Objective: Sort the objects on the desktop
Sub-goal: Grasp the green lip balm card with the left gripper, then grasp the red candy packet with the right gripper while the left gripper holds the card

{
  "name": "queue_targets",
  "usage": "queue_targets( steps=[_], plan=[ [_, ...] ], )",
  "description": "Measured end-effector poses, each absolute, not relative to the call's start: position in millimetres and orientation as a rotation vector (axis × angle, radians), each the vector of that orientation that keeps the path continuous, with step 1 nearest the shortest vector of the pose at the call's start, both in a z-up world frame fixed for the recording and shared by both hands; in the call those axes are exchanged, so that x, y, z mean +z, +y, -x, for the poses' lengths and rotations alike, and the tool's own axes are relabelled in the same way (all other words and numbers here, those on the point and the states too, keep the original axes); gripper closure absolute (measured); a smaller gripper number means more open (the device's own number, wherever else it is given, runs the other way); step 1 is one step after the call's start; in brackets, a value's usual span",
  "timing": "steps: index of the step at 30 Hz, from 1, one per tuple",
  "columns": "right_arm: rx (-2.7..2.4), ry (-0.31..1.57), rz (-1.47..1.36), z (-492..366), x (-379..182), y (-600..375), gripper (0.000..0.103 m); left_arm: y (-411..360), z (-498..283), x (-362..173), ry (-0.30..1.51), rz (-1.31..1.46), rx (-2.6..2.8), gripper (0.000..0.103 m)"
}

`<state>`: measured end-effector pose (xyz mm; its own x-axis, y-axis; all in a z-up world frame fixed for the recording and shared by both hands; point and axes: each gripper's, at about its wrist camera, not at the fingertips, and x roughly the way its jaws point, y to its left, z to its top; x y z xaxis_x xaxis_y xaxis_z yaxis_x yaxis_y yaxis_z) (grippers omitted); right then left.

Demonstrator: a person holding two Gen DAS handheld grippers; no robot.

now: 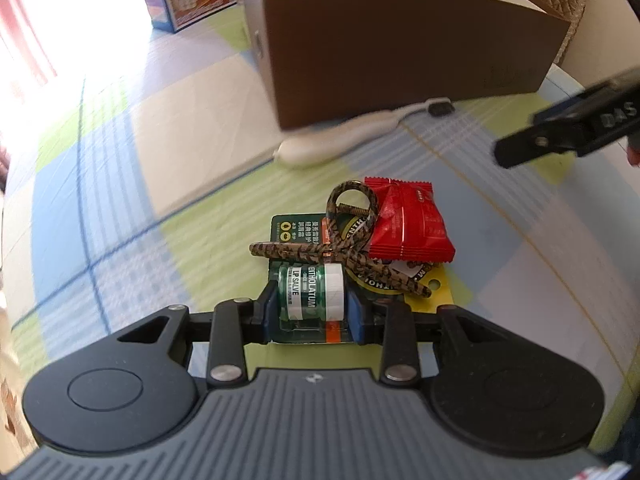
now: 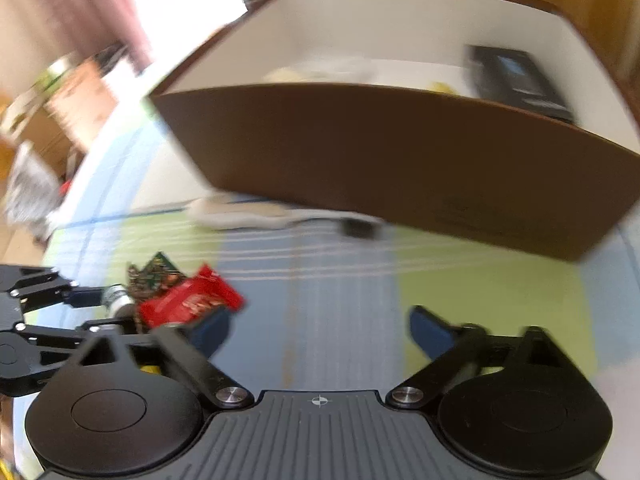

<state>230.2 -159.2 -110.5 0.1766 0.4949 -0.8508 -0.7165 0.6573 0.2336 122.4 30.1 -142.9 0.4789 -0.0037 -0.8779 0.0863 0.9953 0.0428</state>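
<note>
At the lower centre of the left wrist view, the green carded lip-salve pack [image 1: 310,296] is pinched by the left gripper [image 1: 312,314]. The right gripper [image 2: 320,332] is held spread, empty, before the brown cardboard box [image 2: 400,160].

- Daylight pours in from the upper left in both views and totally blows out that corner to white.
- Left wrist view is mostly sharp, though the brown box [image 1: 400,52] up top looks a bit smeared.
- Right wrist view is heavily motion-blurred, the red packet [image 2: 188,300] included.
- Fisheye bends the counter [image 1: 140,160] lines near the edges.
</note>
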Motion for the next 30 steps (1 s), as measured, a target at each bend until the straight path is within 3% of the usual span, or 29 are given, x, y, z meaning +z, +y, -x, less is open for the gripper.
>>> queue_targets(
  steps=[3,12,14,15,16,18,21,22,23,24,25,30],
  plan=[
    [0.949,1.112,0.269,-218,-115,-140,0.027,32,-110,-142,1.079,-0.065,-0.031,0.074],
    [1.047,1.166,0.364,-180,-138,-98,0.031,26,-93,-139,1.076,-0.028,-0.03,0.074],
    [1.056,1.124,0.401,-176,-136,-98,0.049,25,-92,-138,1.077,-0.032,-0.034,0.074],
    [1.059,1.115,0.407,-177,-136,-99,0.067,24,-91,-138,1.078,-0.034,-0.037,0.074],
    [1.058,1.122,0.401,-180,-137,-103,0.075,24,-91,-138,1.079,-0.037,-0.039,0.074],
    [1.049,1.135,0.392,-186,-138,-108,0.081,24,-92,-140,1.085,-0.044,-0.042,0.074],
    [1.056,1.141,0.41,-187,-136,-115,0.081,21,-94,-141,1.085,-0.073,-0.054,0.074],
    [1.049,1.139,0.409,-188,-136,-118,0.076,21,-94,-141,1.084,-0.073,-0.055,0.074],
    [1.044,1.137,0.404,-188,-135,-119,0.069,21,-95,-142,1.084,-0.069,-0.055,0.074],
    [1.041,1.127,0.396,-187,-132,-122,0.046,21,-95,-142,1.083,-0.064,-0.054,0.073],
    [1.027,1.109,0.384,-187,-130,-124,0.036,21,-95,-142,1.082,-0.061,-0.052,0.073],
    [0.986,1.144,0.247,-199,-128,-121,0.036,21,-95,-142,1.084,-0.055,-0.049,0.073]
  ],
)
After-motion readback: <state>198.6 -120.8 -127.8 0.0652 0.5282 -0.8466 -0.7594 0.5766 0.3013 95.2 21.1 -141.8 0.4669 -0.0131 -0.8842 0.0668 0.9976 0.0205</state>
